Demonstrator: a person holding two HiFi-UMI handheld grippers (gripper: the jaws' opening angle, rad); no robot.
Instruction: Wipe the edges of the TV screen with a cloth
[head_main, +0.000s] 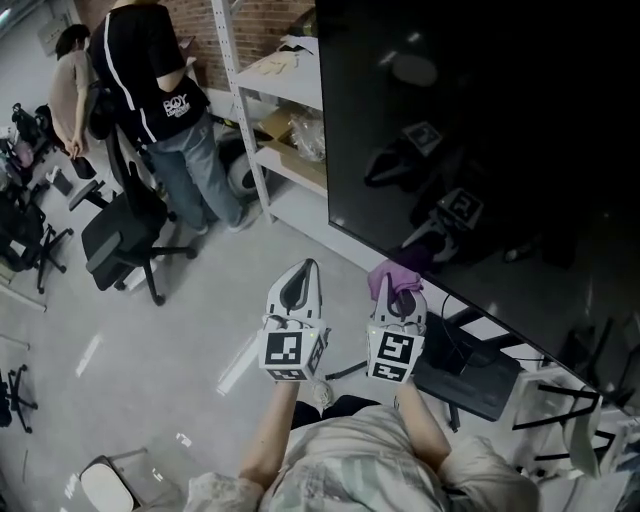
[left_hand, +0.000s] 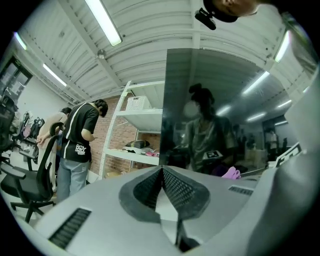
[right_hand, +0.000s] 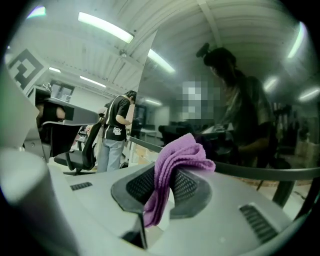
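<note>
Right gripper view: the right gripper (right_hand: 167, 172) has its jaws clamped on a folded purple cloth (right_hand: 180, 155). A rounded wad bulges past the tips and a tail hangs down between the pads. Beyond it stands the dark, glossy TV screen (right_hand: 240, 75), mirroring the person who holds the grippers.

Left gripper view: the left gripper (left_hand: 162, 172) has its jaws pressed together with nothing between them. It points toward the screen's left vertical edge.

In my judgement the wipe is about to start. To do it well, lead with the bulging wad so that only fabric meets the frame. Press lightly, follow the border in one steady line, and hold the hard jaw tips off the glass. The empty gripper is best held clear of the panel.

Head view alone shows placement. The cloth sits just beside the screen's lower edge, near its lower left corner, though whether it touches cannot be told. That view also shows white shelving (head_main: 280, 100), an office chair (head_main: 120, 230) and a person in a black shirt (head_main: 150, 70), well apart. Only the gripper views show what each gripper holds.
</note>
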